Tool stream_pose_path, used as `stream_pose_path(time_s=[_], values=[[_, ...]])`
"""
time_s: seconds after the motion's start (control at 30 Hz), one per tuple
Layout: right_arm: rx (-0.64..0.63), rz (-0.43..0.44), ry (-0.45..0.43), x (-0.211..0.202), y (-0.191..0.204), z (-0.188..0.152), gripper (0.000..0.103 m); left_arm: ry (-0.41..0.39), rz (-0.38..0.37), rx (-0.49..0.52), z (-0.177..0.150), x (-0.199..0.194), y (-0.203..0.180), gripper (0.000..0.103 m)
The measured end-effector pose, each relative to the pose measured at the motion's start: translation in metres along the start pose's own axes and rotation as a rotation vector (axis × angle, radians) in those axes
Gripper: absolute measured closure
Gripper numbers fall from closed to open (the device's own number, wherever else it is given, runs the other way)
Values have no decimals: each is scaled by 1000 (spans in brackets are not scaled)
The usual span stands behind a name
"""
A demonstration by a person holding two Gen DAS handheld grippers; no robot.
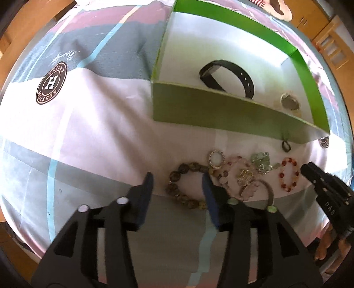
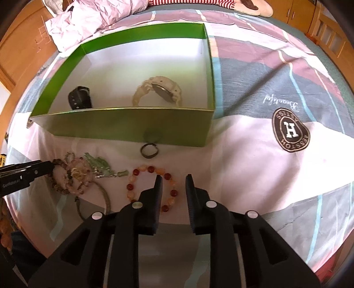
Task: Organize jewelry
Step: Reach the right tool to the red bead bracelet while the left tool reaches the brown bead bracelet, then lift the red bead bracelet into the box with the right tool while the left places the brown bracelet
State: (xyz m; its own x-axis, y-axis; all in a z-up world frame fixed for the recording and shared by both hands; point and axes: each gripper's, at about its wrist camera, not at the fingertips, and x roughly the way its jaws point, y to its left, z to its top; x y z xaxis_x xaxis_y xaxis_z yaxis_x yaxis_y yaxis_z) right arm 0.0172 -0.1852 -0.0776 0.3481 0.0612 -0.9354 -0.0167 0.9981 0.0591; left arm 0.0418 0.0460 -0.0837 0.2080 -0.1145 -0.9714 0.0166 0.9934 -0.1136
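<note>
My left gripper (image 1: 178, 179) is open over the bedsheet, its fingers on either side of one end of a brown bead bracelet (image 1: 185, 168) without touching it. My right gripper (image 2: 173, 178) is open too, and the right side of a red-and-orange bead bracelet (image 2: 152, 170) lies between its fingers. Between the two bracelets sits a tangle of pink beads (image 2: 64, 177), a green piece (image 2: 99, 165) and a thin hoop (image 2: 106, 199). A dark ring (image 2: 149, 151) lies by the green box (image 2: 124, 126). The box holds a black band (image 1: 230, 76) and a cream watch (image 2: 158, 92).
The striped sheet carries a round brown logo (image 2: 291, 133) to the right of the box. Crumpled pale cloth (image 2: 88, 20) lies behind the box. A small silver piece (image 1: 323, 141) sits at the box's far corner. Wooden furniture (image 2: 327, 33) rings the bed.
</note>
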Motion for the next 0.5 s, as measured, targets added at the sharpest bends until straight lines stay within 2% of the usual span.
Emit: stream_pose_path(time_s=[0.17, 0.23, 0.43, 0.47, 0.5], values=[[-14, -26, 38, 9, 3, -4, 74, 20, 23, 6, 0, 10, -4, 53], [-19, -34, 42, 10, 5, -6, 65, 22, 30, 7, 2, 14, -4, 53], [-39, -64, 48, 16, 12, -7, 63, 7, 57, 31, 4, 22, -12, 53], [-43, -69, 47, 18, 14, -7, 63, 1, 66, 37, 5, 22, -13, 59], [-51, -75, 46, 19, 15, -9, 64, -9, 71, 43, 5, 22, -15, 74]])
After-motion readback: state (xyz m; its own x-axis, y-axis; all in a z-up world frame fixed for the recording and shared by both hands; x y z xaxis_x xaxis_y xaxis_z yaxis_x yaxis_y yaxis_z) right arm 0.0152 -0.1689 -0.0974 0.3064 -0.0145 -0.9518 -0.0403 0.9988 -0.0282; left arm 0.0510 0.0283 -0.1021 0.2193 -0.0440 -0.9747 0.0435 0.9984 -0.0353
